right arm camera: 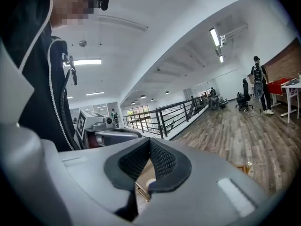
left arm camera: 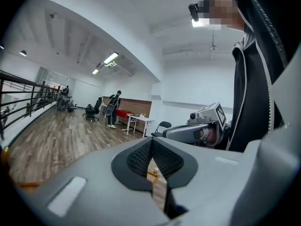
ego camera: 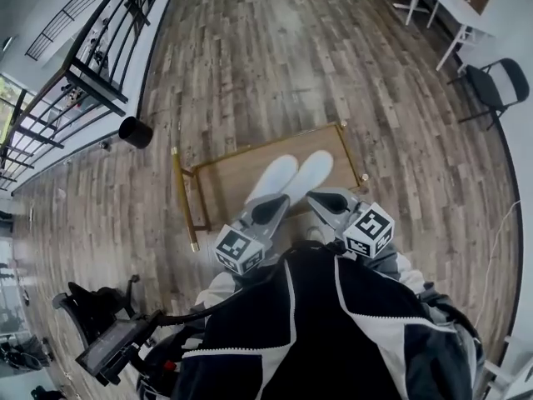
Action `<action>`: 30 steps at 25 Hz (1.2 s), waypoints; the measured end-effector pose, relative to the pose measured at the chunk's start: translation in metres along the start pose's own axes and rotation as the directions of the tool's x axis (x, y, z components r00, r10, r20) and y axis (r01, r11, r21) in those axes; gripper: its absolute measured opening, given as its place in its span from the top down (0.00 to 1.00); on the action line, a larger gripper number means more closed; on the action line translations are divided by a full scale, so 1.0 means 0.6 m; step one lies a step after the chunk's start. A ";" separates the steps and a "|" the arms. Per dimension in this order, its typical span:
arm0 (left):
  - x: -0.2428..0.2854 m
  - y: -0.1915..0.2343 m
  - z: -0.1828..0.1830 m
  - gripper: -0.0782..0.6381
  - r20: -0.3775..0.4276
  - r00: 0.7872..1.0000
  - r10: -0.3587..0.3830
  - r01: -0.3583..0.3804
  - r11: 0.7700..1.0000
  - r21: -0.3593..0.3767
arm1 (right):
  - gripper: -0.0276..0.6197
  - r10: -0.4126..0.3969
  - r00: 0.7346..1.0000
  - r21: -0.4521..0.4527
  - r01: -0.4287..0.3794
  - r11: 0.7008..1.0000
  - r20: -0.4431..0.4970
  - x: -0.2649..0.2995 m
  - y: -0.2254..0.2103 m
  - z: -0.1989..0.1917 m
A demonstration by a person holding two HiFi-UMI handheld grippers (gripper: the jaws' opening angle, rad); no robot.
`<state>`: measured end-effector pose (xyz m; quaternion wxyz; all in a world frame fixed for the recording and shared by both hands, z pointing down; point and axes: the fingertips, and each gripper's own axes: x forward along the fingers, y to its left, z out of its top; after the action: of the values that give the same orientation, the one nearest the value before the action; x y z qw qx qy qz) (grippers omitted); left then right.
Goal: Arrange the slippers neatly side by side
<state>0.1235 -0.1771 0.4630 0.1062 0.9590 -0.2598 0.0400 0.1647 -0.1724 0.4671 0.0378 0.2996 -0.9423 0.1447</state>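
Two white slippers lie side by side, the left one (ego camera: 273, 177) and the right one (ego camera: 310, 173) touching along their length, on a low wooden rack (ego camera: 225, 182) with a gold frame. Both grippers are held up near the person's chest, short of the slippers. My left gripper (ego camera: 271, 211) is shut with nothing in it; in the left gripper view its jaws (left arm camera: 153, 161) meet, with only floor showing below. My right gripper (ego camera: 326, 202) is also shut and empty, its jaws (right arm camera: 149, 166) closed in the right gripper view. Each gripper view shows the other gripper alongside.
A black bin (ego camera: 135, 132) stands on the wood floor left of the rack. A black railing (ego camera: 75, 73) runs along the left. A chair (ego camera: 495, 86) and a white table (ego camera: 445, 2) are at the far right. A black office chair (ego camera: 92, 307) sits near left. A person (left arm camera: 113, 108) stands far off.
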 end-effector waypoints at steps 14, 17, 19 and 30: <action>0.062 0.060 0.035 0.87 0.060 0.979 0.196 -0.194 0.980 -0.030 | 0.95 0.152 0.986 -0.024 -0.153 0.988 -0.068 0.023 -0.094 0.029; 0.058 0.067 0.031 0.87 0.049 0.978 0.205 -0.203 0.978 -0.036 | 0.95 0.155 0.985 -0.025 -0.158 0.987 -0.069 0.027 -0.098 0.032; 0.055 0.071 0.030 0.87 0.041 0.977 0.210 -0.209 0.977 -0.027 | 0.95 0.159 0.985 -0.024 -0.161 0.987 -0.066 0.031 -0.098 0.033; 0.069 0.077 0.009 0.87 -0.032 0.979 0.202 -0.202 0.979 0.001 | 0.95 0.155 0.986 -0.028 -0.157 0.987 -0.062 0.013 -0.096 0.040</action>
<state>0.1361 -0.2374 0.4715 0.1067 0.9268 -0.3540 0.0658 0.1919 -0.2289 0.4597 0.0593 0.2200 -0.9635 0.1407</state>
